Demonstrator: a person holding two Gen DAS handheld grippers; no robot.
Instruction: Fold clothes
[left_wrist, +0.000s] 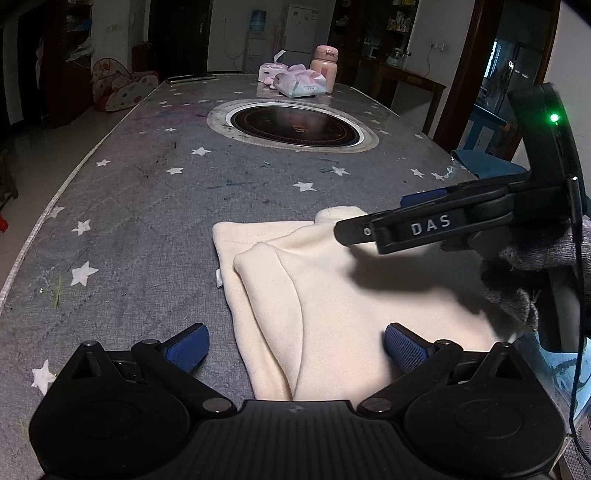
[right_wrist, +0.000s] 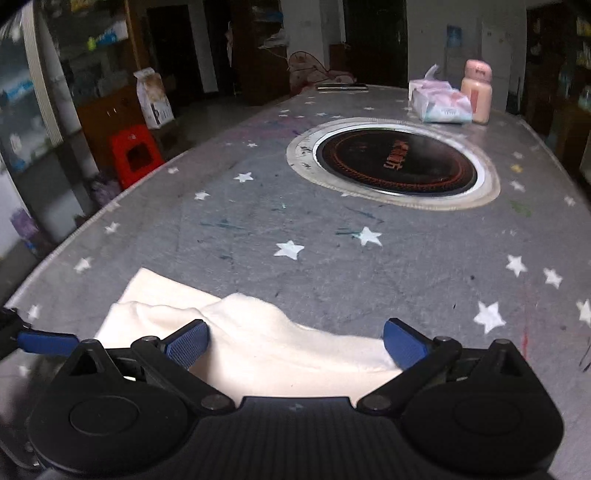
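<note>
"DAS" on right gripper (left_wrist: 373, 218)

The table (left_wrist: 122, 229) carries a grey cover printed with white stars, marked with pen scribbles and stains. A round cooktop (left_wrist: 293, 127) with a metal ring sits sunk into its middle. At the far end stand a pink bottle (left_wrist: 324, 68), two tissue packs (left_wrist: 301, 84) just beside it, and a flat dark item (left_wrist: 190, 78) near the edge. A cream garment (left_wrist: 332, 295), partly folded, lies flat at the near end.
</note>
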